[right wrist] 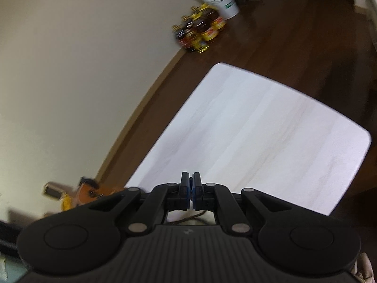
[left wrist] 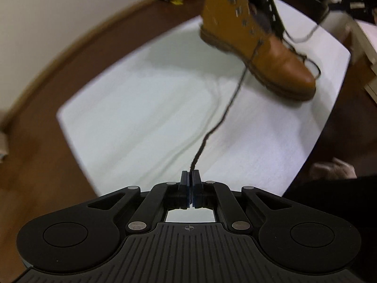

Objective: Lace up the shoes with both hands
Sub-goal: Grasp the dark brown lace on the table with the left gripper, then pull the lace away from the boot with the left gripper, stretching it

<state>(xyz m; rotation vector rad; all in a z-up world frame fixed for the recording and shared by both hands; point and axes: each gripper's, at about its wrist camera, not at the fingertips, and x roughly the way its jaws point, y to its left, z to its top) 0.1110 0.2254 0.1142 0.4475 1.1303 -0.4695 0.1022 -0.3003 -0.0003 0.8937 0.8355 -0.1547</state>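
Clearly the left gripper (left wrist: 190, 174) has its jaws pressed together on the end of a thin dark brown bootlace (left wrist: 232, 97), which runs in a fairly straight line from the fingertips up to the tan leather lace-up work boot (left wrist: 261, 47). That boot sits toward the far right part of the white rectangular tabletop (left wrist: 141, 118), toe pointing right in the left wrist view, with metal eyelets up its open front and a second lace strand looping loosely off its right side. The right gripper (right wrist: 190, 176) is also closed, and a dark cord shows just beneath its linkage, though whether anything is pinched between its pads I cannot tell.

As a judgement, the main risk is the lace slipping out of the thin pinch if it is pulled harder, since only its tip is caught. A sharp tug could also drag or tip the boot, as nothing visible steadies it. The loose strand on the far side might snag, too.

The tabletop is pale with faint wood grain and otherwise bare. Around it lies dark brown wood flooring (right wrist: 294, 42) meeting a cream wall (right wrist: 82, 59); bottles with yellow labels (right wrist: 200, 30) cluster against the skirting beside a white plastic bucket (right wrist: 221, 0).
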